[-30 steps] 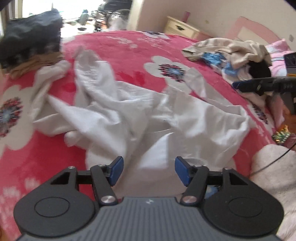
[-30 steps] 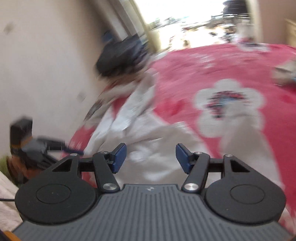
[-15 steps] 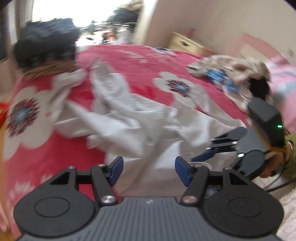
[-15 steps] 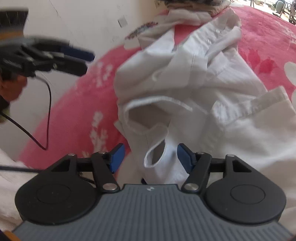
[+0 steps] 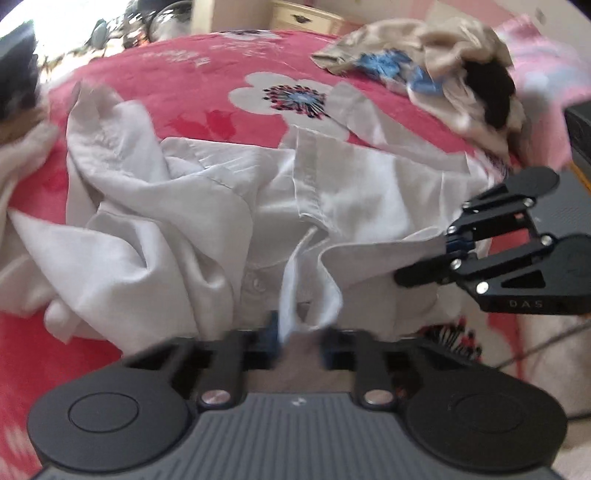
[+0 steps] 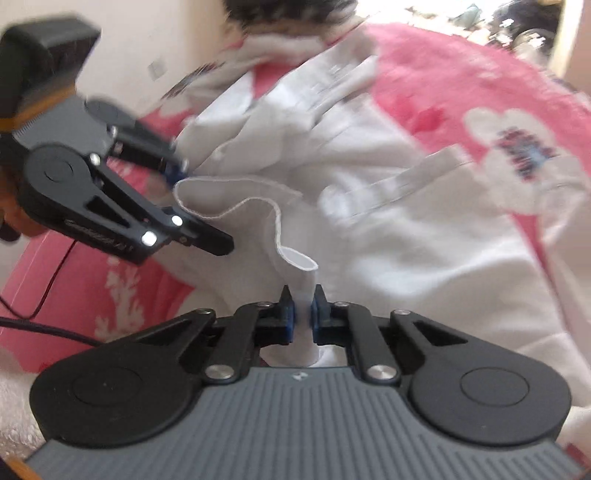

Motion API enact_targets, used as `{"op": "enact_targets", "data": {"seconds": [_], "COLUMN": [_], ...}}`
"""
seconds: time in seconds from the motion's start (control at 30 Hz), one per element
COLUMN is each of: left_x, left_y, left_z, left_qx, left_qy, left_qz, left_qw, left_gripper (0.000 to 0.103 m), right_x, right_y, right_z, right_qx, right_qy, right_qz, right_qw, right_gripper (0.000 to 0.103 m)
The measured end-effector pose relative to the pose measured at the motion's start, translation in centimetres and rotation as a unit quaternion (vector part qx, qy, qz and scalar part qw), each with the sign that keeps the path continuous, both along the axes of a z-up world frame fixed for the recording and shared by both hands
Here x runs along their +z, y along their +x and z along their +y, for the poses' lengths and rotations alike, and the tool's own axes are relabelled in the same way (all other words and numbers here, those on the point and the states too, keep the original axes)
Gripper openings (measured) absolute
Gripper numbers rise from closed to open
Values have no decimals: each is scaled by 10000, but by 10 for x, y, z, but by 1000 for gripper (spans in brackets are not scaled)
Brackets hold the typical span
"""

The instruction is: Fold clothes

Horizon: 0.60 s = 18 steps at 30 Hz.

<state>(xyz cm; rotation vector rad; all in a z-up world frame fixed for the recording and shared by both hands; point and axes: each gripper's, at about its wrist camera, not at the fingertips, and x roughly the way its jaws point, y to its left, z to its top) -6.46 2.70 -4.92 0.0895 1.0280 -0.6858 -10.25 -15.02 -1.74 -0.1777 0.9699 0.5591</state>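
Note:
A crumpled white shirt (image 5: 207, 206) lies spread on the red flowered bedspread (image 5: 184, 74). My left gripper (image 5: 299, 336) is low at the shirt's near hem, its jaws closing, with a fold of white cloth pinched between the blue pads. From the right wrist view, the left gripper (image 6: 177, 171) grips the hem edge at the left. My right gripper (image 6: 303, 314) is closing too, with a fold of the shirt (image 6: 406, 229) squeezed between its pads. In the left wrist view the right gripper (image 5: 452, 245) holds the hem at the right.
A heap of beige, blue and black clothes (image 5: 424, 48) lies at the far right of the bed, beside a pink pillow (image 5: 535, 74). A dark folded stack (image 5: 14, 74) sits far left. A nightstand (image 5: 306, 14) stands behind. A black cable (image 6: 44, 321) hangs off the bed edge.
Both grippers dropped to the shirt's near hem and went from wide open to closed on the cloth. The right gripper swung in beside the left one.

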Motion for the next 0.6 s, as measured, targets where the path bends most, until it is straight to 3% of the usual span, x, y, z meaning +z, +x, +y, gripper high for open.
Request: {"op": "enact_targets", "data": {"seconds": [0.2,0.3,0.5,0.6], "left_x": [20,45,95,97], "left_y": [-2,-4,-1,2], "left_z": [-17,-40,-79,-96], "left_qx": [-127,-513,-1160,-1234], "left_qy": [-1026,-1579,-2531,-2482], "left_qz": [356,226,-277,-500], "left_qw": [9940,9859,9600,9595], "left_gripper": [5,6,8,12], "right_x": [26,49,116,130], "right_y": [10,23,44,51], "right_z": [-12,-20,-56,-68], "right_qx": [-232,-325,-529,-515], "right_qy": [-402,-504,442,695], "right_qz": [-926,-1475,-2088,-2285], "right_qw": [9946,9872,9755,9697], "right_gripper": [5,4,4,4]}}
